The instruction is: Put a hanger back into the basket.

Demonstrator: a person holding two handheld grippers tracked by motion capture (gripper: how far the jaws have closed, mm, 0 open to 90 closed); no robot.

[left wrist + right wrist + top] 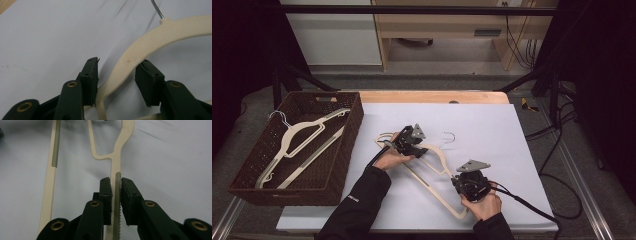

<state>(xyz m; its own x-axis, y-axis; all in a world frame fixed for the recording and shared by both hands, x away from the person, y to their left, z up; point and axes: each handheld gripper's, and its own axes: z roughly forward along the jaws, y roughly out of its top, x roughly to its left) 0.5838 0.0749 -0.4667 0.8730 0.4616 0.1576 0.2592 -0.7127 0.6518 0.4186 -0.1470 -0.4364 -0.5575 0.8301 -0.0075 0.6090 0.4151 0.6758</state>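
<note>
In the high view, both hands and the gripper bodies cover parts of the cream plastic clothes hanger with a wire hook (pixel 438 165), which lies flat on the white sheet (pixel 492 125) covering the table; jaw contact cannot be read there. The right gripper (pixel 115 185) is clamped on the hanger's ribbed shoulder arm, its pads pressing both sides. The left gripper (pixel 117 72) stands part open, straddling the curved shoulder near the neck; pad contact there is hard to make out. A brown woven basket (pixel 242 175) holds further hangers.
</note>
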